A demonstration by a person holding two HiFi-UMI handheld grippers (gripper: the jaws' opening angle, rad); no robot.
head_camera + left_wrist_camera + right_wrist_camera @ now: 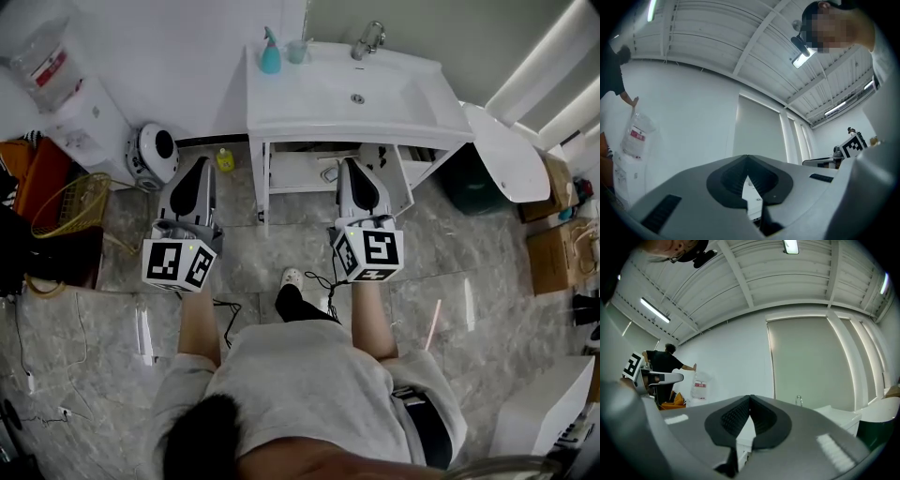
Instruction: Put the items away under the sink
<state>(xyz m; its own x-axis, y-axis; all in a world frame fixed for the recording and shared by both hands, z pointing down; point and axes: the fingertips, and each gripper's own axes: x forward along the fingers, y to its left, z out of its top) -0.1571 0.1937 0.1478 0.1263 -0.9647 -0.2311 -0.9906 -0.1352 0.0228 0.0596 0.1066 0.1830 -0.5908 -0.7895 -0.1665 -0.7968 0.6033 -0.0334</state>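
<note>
Aiming forward, left hand-held gripper (200, 165), right hand-held gripper (355, 170) closed, empty; yellow bottle (225, 160) only head view

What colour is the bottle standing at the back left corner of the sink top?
Teal blue. The bottle shows best in the head view.

Head view: water bottle (37, 52) on the dispenser is cut off by the top-left edge. Orange thing (39, 169) at the left edge is cut off, can't tell what it is. Cardboard boxes (561, 253) run off the right edge. The inside of the under-sink cabinet (300, 173) is mostly hidden by the sink (384, 108) and the right gripper (354, 167). The person's legs are hidden under the torso; only one shoe (292, 277) shows. Left gripper view: a bystander is cut by the left edge, only a dark sleeve (614, 70) and a hand (633, 100) visible. Print on the bottle label (637, 135) is unreadable. Right gripper view: faucet (799, 401) is tiny, detail unclear.
</note>
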